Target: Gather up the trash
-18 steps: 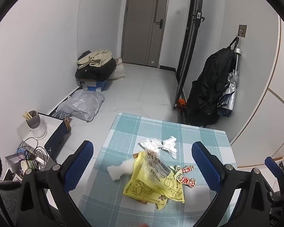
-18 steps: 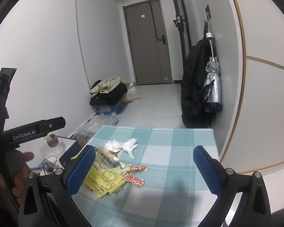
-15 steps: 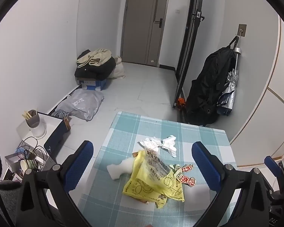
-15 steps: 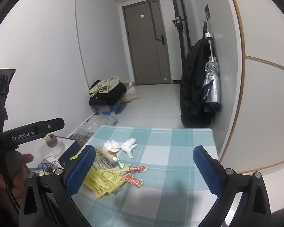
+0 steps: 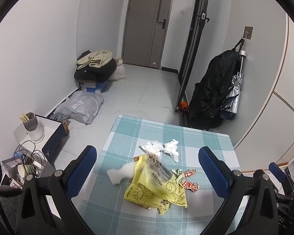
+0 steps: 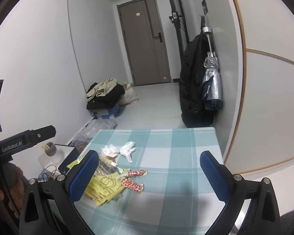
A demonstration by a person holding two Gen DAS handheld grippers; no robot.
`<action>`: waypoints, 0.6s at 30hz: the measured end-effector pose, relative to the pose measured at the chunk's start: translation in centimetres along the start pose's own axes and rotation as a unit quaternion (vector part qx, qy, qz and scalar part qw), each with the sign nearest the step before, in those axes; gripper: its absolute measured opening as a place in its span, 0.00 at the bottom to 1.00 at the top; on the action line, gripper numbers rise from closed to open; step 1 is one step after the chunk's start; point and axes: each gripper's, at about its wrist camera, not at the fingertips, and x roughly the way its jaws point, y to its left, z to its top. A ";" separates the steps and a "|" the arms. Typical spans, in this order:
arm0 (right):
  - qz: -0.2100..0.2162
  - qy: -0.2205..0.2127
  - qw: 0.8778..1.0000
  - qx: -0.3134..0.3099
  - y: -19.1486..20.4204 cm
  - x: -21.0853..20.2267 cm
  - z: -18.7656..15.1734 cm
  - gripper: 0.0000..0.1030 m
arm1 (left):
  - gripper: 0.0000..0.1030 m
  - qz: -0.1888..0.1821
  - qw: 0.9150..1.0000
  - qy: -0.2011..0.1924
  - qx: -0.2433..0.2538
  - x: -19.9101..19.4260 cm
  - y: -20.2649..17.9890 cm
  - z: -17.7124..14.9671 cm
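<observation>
Hovering with both jaw pairs spread and empty, left gripper drifting slightly nearer the yellow plastic bag at twelve o'clock, nothing collected yet.

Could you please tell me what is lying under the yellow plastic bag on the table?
A white foam piece pokes out from under the yellow plastic bag, with red-patterned wrappers and a brown cardboard edge at its other sides. The rest beneath is covered.
</observation>
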 end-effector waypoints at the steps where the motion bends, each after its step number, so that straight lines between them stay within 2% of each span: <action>1: -0.001 0.002 1.000 0.000 0.0 0.1 0.0 1.00 | 0.99 0.000 1.000 0.001 0.000 0.0 0.1 0.0; 18: -0.009 -0.009 1.000 0.002 0.0 -0.3 0.2 1.00 | 0.99 -0.001 1.000 0.003 0.000 -0.2 0.2 0.2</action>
